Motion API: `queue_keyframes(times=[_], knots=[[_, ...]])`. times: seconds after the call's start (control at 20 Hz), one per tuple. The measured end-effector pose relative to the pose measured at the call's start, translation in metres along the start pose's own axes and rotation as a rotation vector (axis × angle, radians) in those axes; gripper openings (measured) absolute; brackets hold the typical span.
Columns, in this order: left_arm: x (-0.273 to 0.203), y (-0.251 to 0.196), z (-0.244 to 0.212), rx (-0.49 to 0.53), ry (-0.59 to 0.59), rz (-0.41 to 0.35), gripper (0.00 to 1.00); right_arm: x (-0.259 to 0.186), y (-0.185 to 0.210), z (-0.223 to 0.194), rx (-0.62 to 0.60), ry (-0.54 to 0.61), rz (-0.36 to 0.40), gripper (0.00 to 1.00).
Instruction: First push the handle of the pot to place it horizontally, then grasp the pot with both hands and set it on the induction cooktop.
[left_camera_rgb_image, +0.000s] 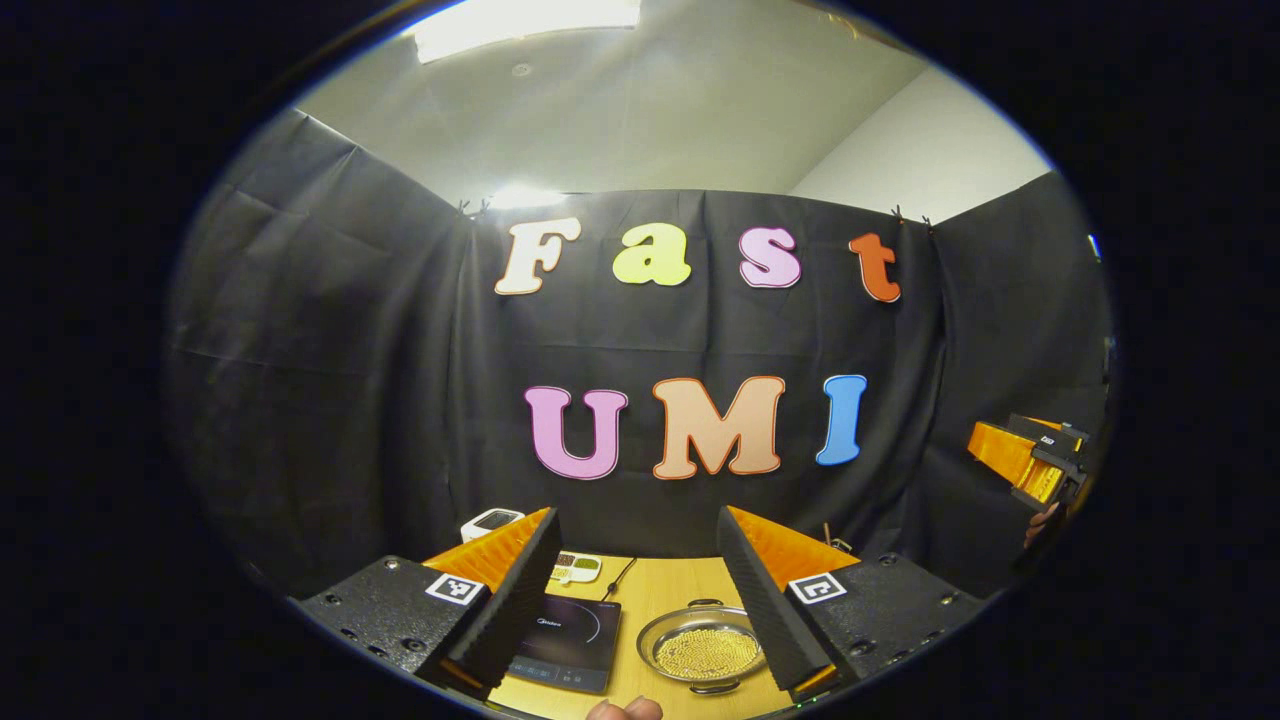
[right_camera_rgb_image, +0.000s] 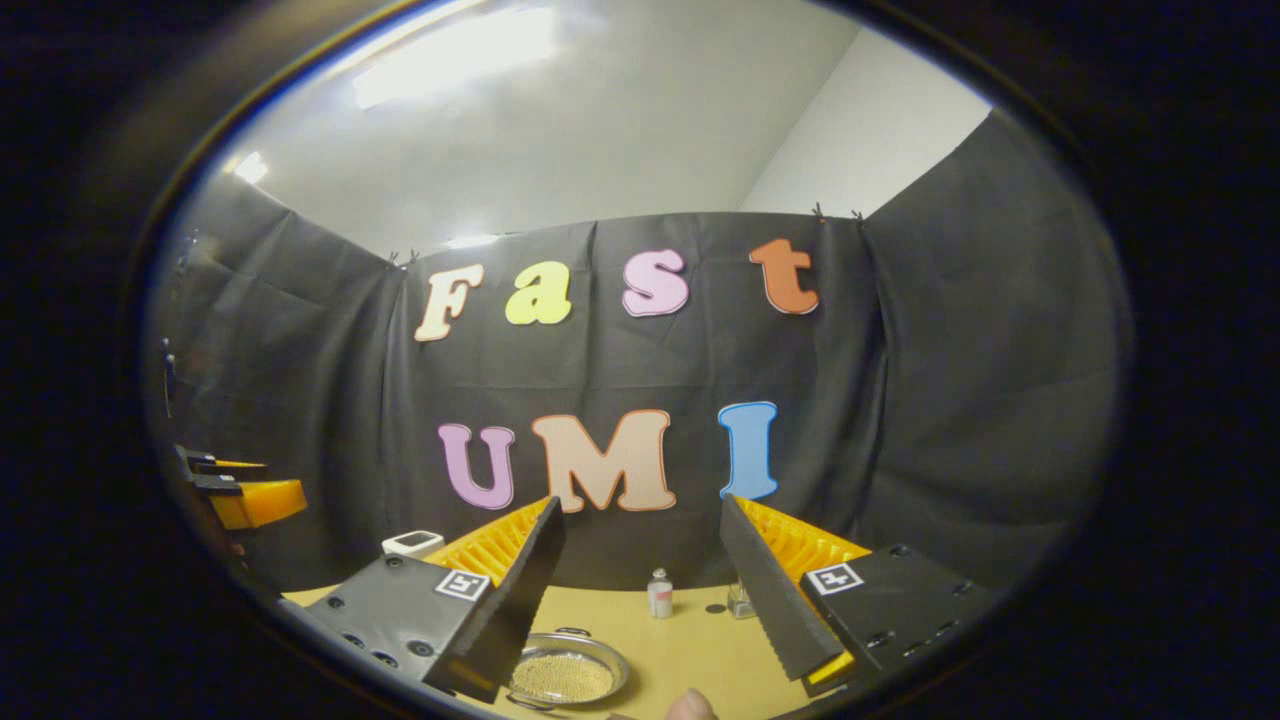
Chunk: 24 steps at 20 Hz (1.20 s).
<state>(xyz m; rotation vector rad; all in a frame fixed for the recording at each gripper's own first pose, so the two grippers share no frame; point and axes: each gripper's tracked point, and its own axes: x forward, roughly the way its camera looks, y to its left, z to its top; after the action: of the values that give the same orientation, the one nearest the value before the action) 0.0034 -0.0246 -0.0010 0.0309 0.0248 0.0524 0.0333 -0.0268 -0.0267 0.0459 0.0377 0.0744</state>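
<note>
Black cloth walls close in a booth around a yellow wooden surface (left_camera_rgb_image: 665, 590). Both hand-held grippers hover above it with jaws spread wide, holding nothing. Between the left hand-held gripper's (left_camera_rgb_image: 637, 590) fingers lies a shallow steel pot (left_camera_rgb_image: 702, 647) full of small golden beads, with a black induction cooktop (left_camera_rgb_image: 568, 640) just to its left. From the right hand-held gripper (right_camera_rgb_image: 640, 590), the pot (right_camera_rgb_image: 565, 672) sits below its left finger, and a small bottle (right_camera_rgb_image: 659, 593) stands farther ahead.
</note>
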Motion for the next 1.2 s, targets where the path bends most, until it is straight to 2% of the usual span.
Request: queue_keyframes(times=[0.25, 0.35, 0.4, 0.45, 0.5, 0.55, 0.65, 0.7, 0.8, 0.9, 0.95, 1.0, 1.05, 1.1, 1.2], knots=[[0.002, 0.0, -0.008, -0.002, 0.016, 0.019, 0.92, 0.005, 0.005, -0.012, 0.012, 0.021, 0.024, 0.92], [0.001, 0.004, -0.012, 0.0, 0.025, 0.026, 0.95, 0.009, 0.009, -0.02, 0.015, 0.039, 0.029, 0.92], [0.001, 0.006, -0.013, -0.001, 0.027, 0.026, 0.92, 0.011, 0.012, -0.023, 0.012, 0.047, 0.029, 0.92], [0.004, 0.007, -0.013, -0.001, 0.023, 0.022, 0.92, 0.014, 0.017, -0.026, 0.007, 0.052, 0.029, 0.98], [0.008, 0.009, -0.013, -0.003, 0.016, 0.014, 0.95, 0.016, 0.023, -0.031, 0.001, 0.058, 0.031, 0.92], [0.012, 0.01, -0.016, -0.006, 0.015, 0.004, 0.95, 0.019, 0.029, -0.033, -0.01, 0.058, 0.029, 0.92], [0.02, 0.019, -0.024, -0.009, 0.031, -0.011, 0.95, 0.025, 0.043, -0.041, -0.024, 0.075, 0.028, 0.77], [0.026, 0.025, -0.023, -0.021, 0.026, -0.014, 0.95, 0.028, 0.05, -0.045, -0.019, 0.088, 0.016, 0.65], [0.039, 0.035, -0.025, -0.045, 0.027, -0.027, 0.92, 0.034, 0.058, -0.052, -0.015, 0.109, -0.013, 0.23], [0.049, 0.043, -0.03, -0.046, 0.028, -0.051, 0.95, 0.039, 0.081, -0.063, 0.001, 0.141, 0.006, 0.05], [0.053, 0.047, -0.033, -0.042, 0.027, -0.063, 0.95, 0.04, 0.085, -0.068, 0.014, 0.164, 0.0, 0.05], [0.057, 0.05, -0.034, -0.041, 0.019, -0.079, 0.92, 0.043, 0.094, -0.078, 0.028, 0.196, 0.012, 0.0], [0.061, 0.052, -0.037, -0.042, 0.017, -0.091, 0.94, 0.048, 0.102, -0.088, 0.036, 0.223, 0.029, 0.04], [0.063, 0.054, -0.04, -0.049, 0.023, -0.105, 0.95, 0.044, 0.112, -0.093, 0.047, 0.239, 0.037, 0.0], [0.066, 0.052, -0.047, -0.074, 0.029, -0.142, 0.95, 0.047, 0.117, -0.096, 0.049, 0.243, 0.03, 0.02]])
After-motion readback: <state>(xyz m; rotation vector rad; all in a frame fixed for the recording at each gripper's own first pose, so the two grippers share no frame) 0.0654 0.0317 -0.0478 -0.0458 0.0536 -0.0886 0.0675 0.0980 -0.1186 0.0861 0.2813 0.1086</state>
